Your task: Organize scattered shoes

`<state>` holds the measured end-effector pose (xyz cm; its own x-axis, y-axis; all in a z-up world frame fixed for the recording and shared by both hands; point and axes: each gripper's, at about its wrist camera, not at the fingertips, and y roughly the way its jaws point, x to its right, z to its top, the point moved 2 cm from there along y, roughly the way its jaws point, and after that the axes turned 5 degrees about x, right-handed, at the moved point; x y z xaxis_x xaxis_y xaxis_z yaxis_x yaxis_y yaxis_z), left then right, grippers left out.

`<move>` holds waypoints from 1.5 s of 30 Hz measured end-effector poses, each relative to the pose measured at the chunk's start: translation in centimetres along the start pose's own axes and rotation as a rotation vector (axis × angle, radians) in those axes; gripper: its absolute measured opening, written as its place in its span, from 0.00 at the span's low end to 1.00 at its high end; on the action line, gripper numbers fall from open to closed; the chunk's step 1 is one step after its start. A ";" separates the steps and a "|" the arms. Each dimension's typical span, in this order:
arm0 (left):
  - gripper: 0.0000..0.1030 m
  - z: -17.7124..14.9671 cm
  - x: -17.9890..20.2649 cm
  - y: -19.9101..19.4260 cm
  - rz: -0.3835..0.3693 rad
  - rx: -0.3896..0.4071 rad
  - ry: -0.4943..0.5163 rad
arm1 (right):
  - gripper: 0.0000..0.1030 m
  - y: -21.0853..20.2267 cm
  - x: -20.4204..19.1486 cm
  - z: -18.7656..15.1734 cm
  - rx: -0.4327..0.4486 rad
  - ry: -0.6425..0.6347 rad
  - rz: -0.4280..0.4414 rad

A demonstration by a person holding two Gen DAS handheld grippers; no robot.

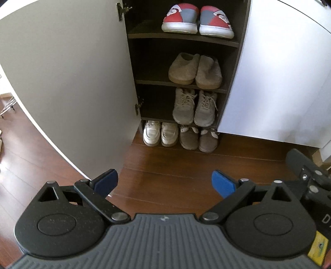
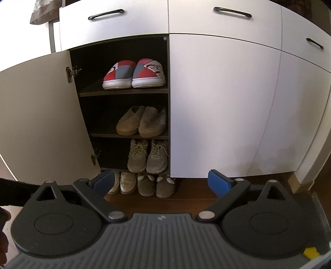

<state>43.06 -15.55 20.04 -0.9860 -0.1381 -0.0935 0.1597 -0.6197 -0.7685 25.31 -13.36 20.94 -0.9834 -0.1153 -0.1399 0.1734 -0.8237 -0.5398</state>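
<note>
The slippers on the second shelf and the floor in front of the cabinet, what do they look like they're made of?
The slippers look like felt or wool: matte, fuzzy tan uppers with no seams or laces, on a paler, probably rubber sole. The floor looks like wood or wood-look laminate: reddish-brown planks with visible joints and a light sheen. Which one, the pictures cannot settle.

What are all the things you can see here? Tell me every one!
red and grey slip-ons: two, top shelf
tan slippers: two, second shelf
grey lace-up sneakers: two, third shelf
white loafers: two, on the floor under the cabinet, left
brown fuzzy slippers: two, on the floor under the cabinet, right
cabinet door: one, white, swung open leftward
drawer handles: three, black, above
floor: brown wood
left hand-held gripper: black, blue pads, open, empty
right hand-held gripper: black, blue pads, open, empty
</note>
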 end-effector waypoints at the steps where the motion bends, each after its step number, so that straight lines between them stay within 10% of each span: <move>1: 0.96 0.1 -0.1 0.1 -0.001 0.003 -0.001 | 0.93 0.1 -0.1 0.1 0.002 -0.003 0.000; 30: 0.96 1.9 -0.2 0.2 -0.028 -0.004 -0.021 | 0.99 0.5 -0.7 2.6 0.051 -0.016 -0.040; 45: 0.96 1.5 -1.2 -0.9 0.037 -0.001 -0.008 | 0.99 1.7 -0.3 3.7 -0.086 0.068 -0.048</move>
<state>44.16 -15.97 21.78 -0.9789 -0.1672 -0.1170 0.1962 -0.6129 -0.7654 25.66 -16.78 23.16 -0.9854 -0.0368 -0.1665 0.1331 -0.7764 -0.6160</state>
